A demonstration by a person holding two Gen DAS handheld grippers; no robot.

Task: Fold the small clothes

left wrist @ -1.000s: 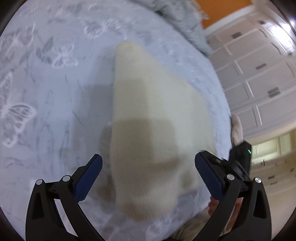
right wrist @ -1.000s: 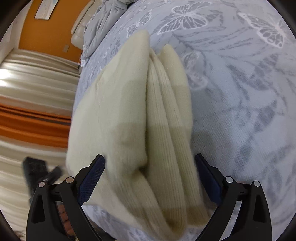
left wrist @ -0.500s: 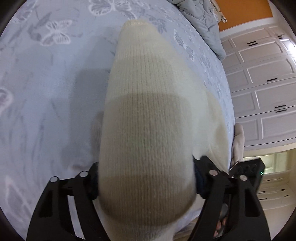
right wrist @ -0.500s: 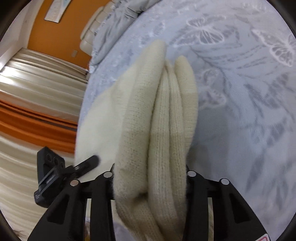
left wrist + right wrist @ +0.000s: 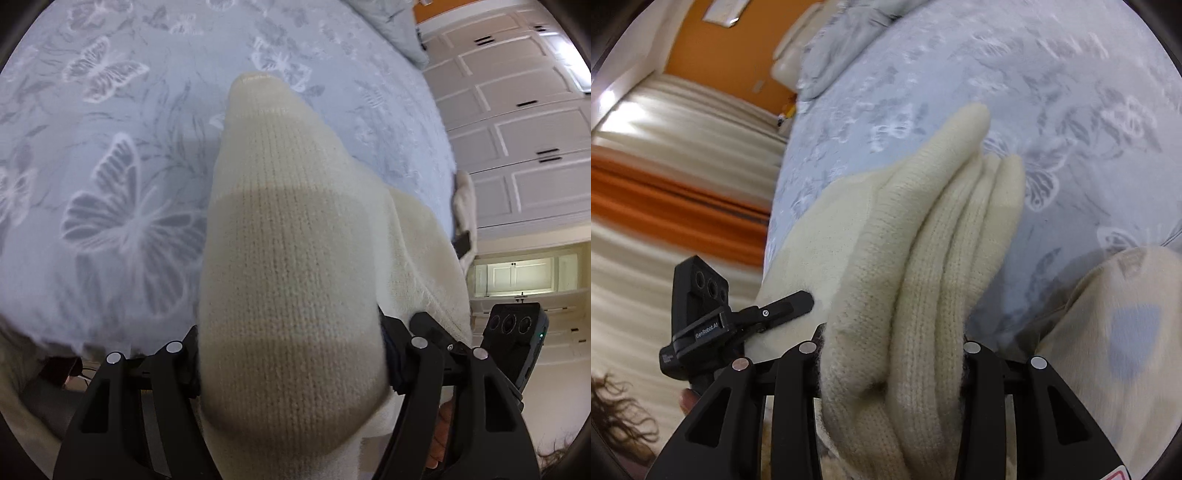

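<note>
A cream knitted garment [image 5: 288,229] with wide beige stripes hangs folded between my two grippers, above the butterfly-patterned bed cover [image 5: 110,166]. My left gripper [image 5: 291,369] is shut on one thick end of it, the pads buried in the knit. In the right wrist view the garment [image 5: 942,229] shows several stacked folds, and my right gripper [image 5: 892,354] is shut on that bundle. The left gripper's finger [image 5: 783,308] presses the garment's flat side at the left there. Its far tip [image 5: 255,79] points away over the bed.
The grey-blue bed cover [image 5: 1034,74] fills most of both views, with a rumpled grey duvet [image 5: 842,48] at its far end. White wardrobe doors [image 5: 517,129] stand to the right, cream and orange curtains [image 5: 665,184] to the left. A cream cloth with a blue patch [image 5: 1119,332] lies near.
Both grippers went from wide open around the garment on the bed to shut on it. The garment has been lifted off the cover and drawn back toward the near edge.
</note>
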